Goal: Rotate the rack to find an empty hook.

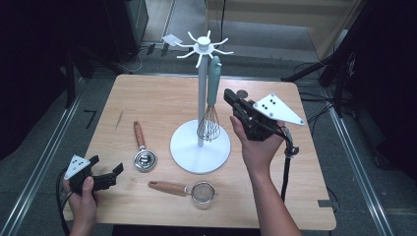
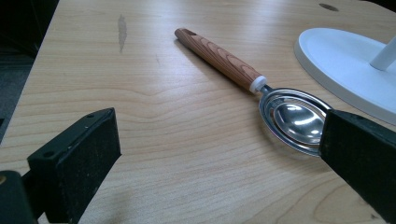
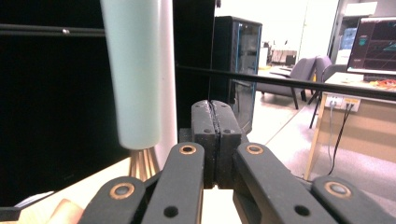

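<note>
A white stand (image 1: 200, 147) with hooks on top stands in the middle of the wooden table (image 1: 162, 98). A whisk (image 1: 210, 105) with a pale green handle hangs from one hook, and its wires hang just above the round white foot of the stand.

The right gripper (image 1: 230, 97) is held up in the air, just beside the whisk handle, toward the right edge of the table. In the right gripper view its two black jaws are pressed together with nothing between them, and the green whisk handle (image 3: 133, 70) is close by on the left, not touching them.

The left gripper (image 1: 105, 168) is low at the near left corner of the table. Its jaws are spread wide apart and hold nothing. In the left gripper view a shiny metal scoop (image 2: 292, 116) with a wooden handle lies flat on the table in front of them, its bowl near the white foot of the stand (image 2: 348, 70).

A small strainer (image 1: 189, 189) with a wooden handle lies near the near edge of the table, in front of the stand.
</note>
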### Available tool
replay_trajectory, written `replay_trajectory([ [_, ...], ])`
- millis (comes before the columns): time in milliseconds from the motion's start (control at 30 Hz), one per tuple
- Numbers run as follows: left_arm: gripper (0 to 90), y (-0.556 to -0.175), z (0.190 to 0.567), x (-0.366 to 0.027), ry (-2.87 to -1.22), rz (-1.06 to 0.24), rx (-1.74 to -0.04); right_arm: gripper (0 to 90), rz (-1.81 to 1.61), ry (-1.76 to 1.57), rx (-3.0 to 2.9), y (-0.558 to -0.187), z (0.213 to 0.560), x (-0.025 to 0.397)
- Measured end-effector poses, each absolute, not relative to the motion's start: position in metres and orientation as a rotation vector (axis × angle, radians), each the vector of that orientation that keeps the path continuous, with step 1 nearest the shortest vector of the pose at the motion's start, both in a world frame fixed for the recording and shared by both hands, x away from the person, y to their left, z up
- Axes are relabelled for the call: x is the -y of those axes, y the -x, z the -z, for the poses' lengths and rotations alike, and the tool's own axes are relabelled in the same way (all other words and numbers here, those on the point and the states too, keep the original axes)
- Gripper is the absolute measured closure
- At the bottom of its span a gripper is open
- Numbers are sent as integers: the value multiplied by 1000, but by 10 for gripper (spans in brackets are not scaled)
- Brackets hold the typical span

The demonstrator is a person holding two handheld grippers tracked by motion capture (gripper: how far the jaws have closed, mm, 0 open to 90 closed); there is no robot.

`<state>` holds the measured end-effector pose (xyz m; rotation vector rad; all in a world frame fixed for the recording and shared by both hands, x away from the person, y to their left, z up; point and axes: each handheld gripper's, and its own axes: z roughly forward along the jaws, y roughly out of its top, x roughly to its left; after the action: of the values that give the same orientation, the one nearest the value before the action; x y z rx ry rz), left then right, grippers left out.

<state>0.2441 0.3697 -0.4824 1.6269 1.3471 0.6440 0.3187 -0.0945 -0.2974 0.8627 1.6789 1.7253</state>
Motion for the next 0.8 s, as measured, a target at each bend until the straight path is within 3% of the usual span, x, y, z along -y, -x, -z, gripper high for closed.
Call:
replay_trajectory([
  [233,0,-244,482,-370,-1629,-640,-1345,900,-1717,-769,-1717,-335,290,77],
  [800,0,-244,482,-370,-1625,-640,-1348,900,-1802,-685,-1726,-317,278,62],
])
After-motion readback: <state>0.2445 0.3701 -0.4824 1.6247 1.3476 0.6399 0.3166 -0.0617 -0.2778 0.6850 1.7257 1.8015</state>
